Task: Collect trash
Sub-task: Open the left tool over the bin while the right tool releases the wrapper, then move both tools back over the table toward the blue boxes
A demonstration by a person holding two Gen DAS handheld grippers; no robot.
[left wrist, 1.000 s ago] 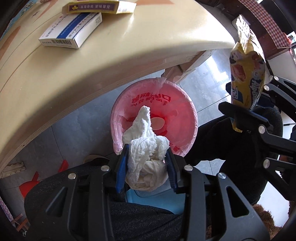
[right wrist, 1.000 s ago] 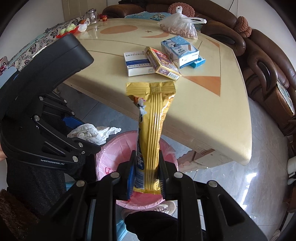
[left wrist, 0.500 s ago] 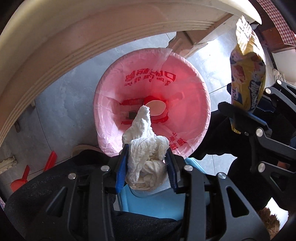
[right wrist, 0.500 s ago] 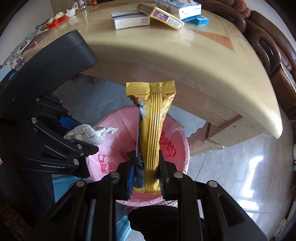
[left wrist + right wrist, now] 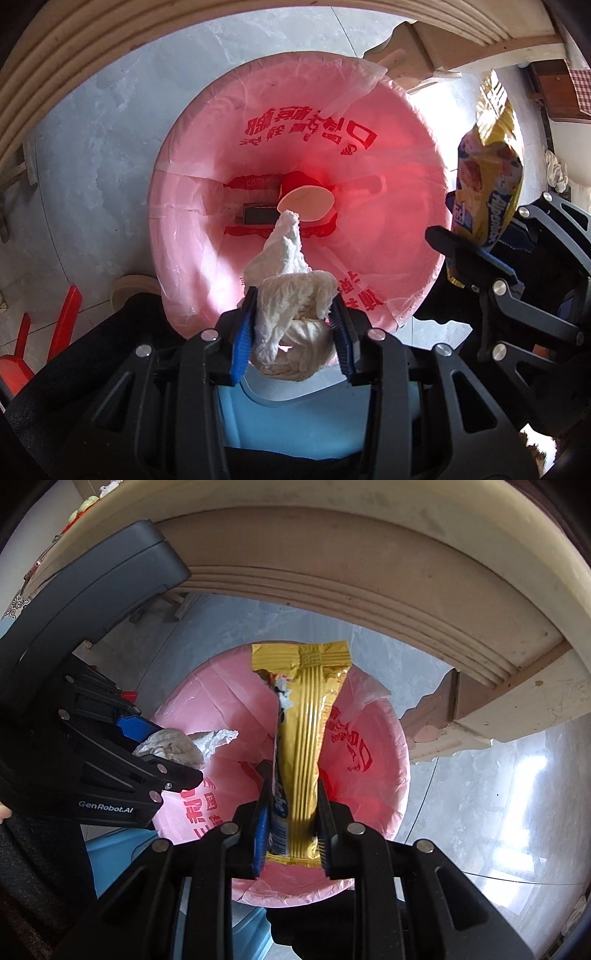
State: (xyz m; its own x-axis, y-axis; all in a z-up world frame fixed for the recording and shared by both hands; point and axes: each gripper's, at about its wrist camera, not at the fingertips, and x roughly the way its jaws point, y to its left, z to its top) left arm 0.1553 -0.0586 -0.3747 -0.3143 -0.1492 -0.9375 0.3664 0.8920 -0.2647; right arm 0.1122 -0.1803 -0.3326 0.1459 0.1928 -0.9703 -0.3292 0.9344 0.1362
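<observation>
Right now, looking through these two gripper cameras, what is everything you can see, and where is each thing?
Bin liner: one, pink with red print, on the floor below both grippers.
Paper cup: one, red outside, at the liner's bottom.
Dark flat object: one, beside the cup; kind unclear.
Crumpled tissue: one, white, above the liner.
Snack wrapper: one, gold, torn at top, above the liner.
Table edge: one, cream, overhead.
Floor: grey tile.
Left gripper: black, blue pads, clamping the tissue.
Right gripper: black, clamping the wrapper.
</observation>
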